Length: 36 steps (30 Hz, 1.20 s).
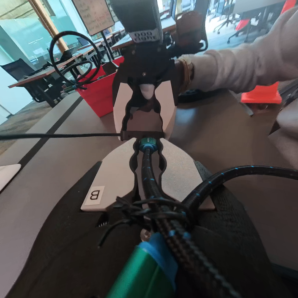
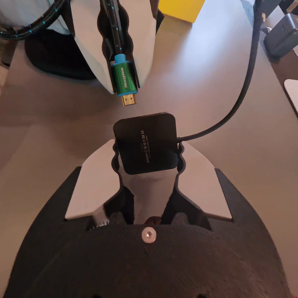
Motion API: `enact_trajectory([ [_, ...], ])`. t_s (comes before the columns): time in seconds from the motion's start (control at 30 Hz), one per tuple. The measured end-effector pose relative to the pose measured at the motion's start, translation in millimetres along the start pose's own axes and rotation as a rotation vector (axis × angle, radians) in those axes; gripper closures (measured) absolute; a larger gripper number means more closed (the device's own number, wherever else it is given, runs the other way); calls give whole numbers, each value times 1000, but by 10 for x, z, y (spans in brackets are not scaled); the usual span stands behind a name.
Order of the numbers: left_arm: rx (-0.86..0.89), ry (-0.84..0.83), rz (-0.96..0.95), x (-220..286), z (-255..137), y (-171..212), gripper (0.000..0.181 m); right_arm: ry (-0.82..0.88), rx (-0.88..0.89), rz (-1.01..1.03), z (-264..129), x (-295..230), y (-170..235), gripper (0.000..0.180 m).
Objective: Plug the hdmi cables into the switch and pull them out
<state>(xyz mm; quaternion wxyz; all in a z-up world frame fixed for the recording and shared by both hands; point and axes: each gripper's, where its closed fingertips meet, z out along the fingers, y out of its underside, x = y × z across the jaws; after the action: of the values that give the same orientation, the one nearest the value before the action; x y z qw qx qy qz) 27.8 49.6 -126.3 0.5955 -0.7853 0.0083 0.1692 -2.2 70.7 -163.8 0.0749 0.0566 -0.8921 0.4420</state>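
Observation:
My left gripper (image 1: pixel 148 141) is shut on a green HDMI plug (image 1: pixel 147 140) with a braided black-and-blue cable (image 1: pixel 147 174). In the right wrist view the plug (image 2: pixel 125 77) points its gold tip (image 2: pixel 129 100) at the switch, a short gap from its far edge. My right gripper (image 2: pixel 147 143) is shut on the flat black switch (image 2: pixel 145 145), holding it by its two sides above the table. The switch shows edge-on in the left wrist view (image 1: pixel 141 134), between the right gripper's fingers (image 1: pixel 118 111). The switch's thin black cable (image 2: pixel 241 100) runs off to the right.
A second green plug (image 1: pixel 145 270) lies tied in the cable bundle close to the left camera. A red bin (image 1: pixel 98 95) with looped cables and an orange object (image 1: pixel 261 95) stand behind. A yellow box (image 2: pixel 180 9) and a black adapter (image 2: pixel 282 40) sit on the grey table (image 2: pixel 209 72).

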Motion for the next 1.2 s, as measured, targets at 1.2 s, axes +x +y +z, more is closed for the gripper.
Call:
enact_trajectory([
  [1.2, 6, -29, 13, 14, -8, -70, 159, 5, 167, 4, 25, -74, -225, 109],
])
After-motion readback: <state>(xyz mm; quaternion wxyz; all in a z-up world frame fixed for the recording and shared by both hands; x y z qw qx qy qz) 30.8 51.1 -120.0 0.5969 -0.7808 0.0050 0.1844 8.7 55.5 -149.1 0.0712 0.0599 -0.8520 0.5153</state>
